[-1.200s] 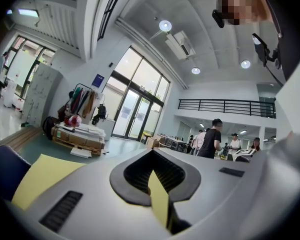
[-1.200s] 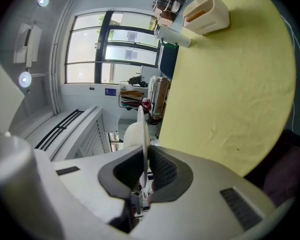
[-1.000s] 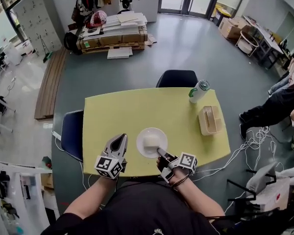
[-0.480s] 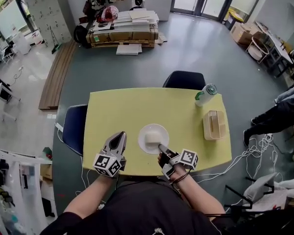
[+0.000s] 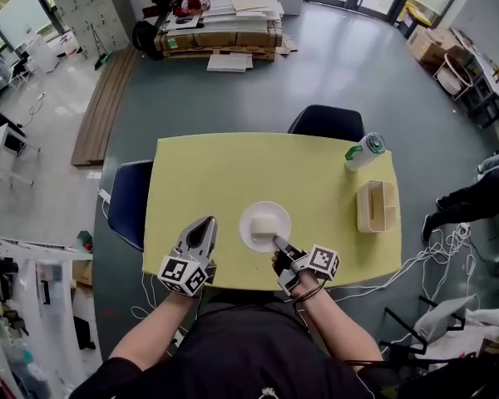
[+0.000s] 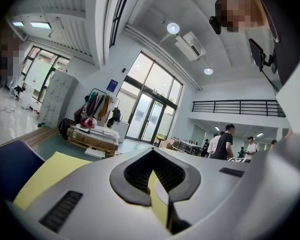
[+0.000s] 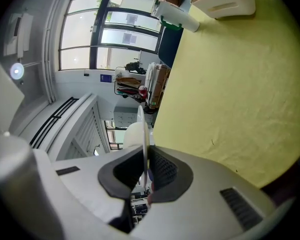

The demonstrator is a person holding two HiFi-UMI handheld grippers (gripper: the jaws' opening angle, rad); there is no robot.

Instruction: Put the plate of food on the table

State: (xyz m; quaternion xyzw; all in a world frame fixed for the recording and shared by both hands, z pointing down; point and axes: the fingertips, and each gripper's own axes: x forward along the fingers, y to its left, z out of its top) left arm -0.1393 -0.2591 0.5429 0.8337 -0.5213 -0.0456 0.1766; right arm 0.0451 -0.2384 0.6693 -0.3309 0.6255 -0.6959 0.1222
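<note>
A white plate (image 5: 264, 225) with a pale block of food (image 5: 264, 221) is over the near middle of the yellow table (image 5: 233, 173). My right gripper (image 5: 279, 243) is shut on the plate's near rim. In the right gripper view the plate (image 7: 141, 129) shows edge-on, pinched between the dark pads of the right gripper (image 7: 146, 169). My left gripper (image 5: 203, 225) hovers over the table just left of the plate, jaws together and holding nothing. In the left gripper view the left gripper (image 6: 157, 191) shows only a thin slit between its pads.
A green-capped bottle (image 5: 364, 150) lies at the table's far right corner, with a beige holder (image 5: 376, 207) nearer on the right edge. Dark chairs stand at the far side (image 5: 326, 123) and the left side (image 5: 130, 202). Cables lie on the floor at right.
The head camera has swung, so the table sits a little higher and more to the right in the picture. Plate and both grippers keep about the same places relative to the table.
</note>
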